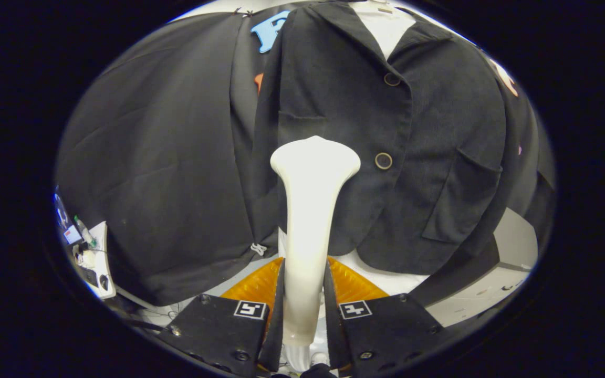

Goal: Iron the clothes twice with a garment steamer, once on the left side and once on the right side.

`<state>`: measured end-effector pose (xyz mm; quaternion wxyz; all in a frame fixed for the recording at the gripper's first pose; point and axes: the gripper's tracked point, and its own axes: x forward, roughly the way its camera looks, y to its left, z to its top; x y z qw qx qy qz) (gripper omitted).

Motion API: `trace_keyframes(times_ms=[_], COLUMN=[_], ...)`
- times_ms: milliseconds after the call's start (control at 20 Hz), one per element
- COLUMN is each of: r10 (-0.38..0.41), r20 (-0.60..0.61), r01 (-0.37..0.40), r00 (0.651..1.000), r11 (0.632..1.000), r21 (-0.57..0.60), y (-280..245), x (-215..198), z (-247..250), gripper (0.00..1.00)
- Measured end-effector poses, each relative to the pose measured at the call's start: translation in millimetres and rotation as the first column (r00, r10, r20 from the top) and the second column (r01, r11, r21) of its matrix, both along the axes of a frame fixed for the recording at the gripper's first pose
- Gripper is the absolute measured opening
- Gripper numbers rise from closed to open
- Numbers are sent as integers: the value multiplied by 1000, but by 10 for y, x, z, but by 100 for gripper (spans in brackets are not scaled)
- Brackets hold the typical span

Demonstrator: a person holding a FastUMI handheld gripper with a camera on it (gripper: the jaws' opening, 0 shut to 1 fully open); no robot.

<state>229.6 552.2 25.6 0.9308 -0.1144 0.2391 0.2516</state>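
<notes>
Hanging upright just beyond the fingers: a dark corduroy jacket (pixel 386 131) with two round buttons (pixel 383 160) down its front and a patch pocket (pixel 460 199) off to the right, white lining showing at the open collar. Standing between the fingers and rising ahead of them: a white garment steamer (pixel 313 210), handle narrow, head flaring wide at the top. Pressing, or very nearly pressing, that head against the jacket's panel left of the buttons; actual contact hard to confirm. Gripper (pixel 305 310) closing narrowly around the steamer handle, both fingers bearing on its sides.

Judging by the head's position, working the left-side pass, somewhere mid-height on the panel. Next move likely calling for a steady stroke along that panel with the head kept flat to the cloth, then shifting across past the buttons to the pocket side.

Lying beyond the fingers, under the jacket hem: an orange ribbed object (pixel 252 283), partly covered, identity unclear. Off to the far left: a small cluttered stand (pixel 90 252), too distorted to make out. Steam not discernible. Jacket's hanger and top cut off.
</notes>
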Motion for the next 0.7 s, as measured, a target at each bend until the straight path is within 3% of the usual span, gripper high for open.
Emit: trace_keyframes(times_ms=[400, 700], r10=[-1, 1], r20=[-51, -50], r01=[0, -1], r00=[999, 999], r11=[1000, 1000], r21=[-17, 9], y=[-38, -146], x=[-70, -168], z=[-262, -178], gripper=[37, 37])
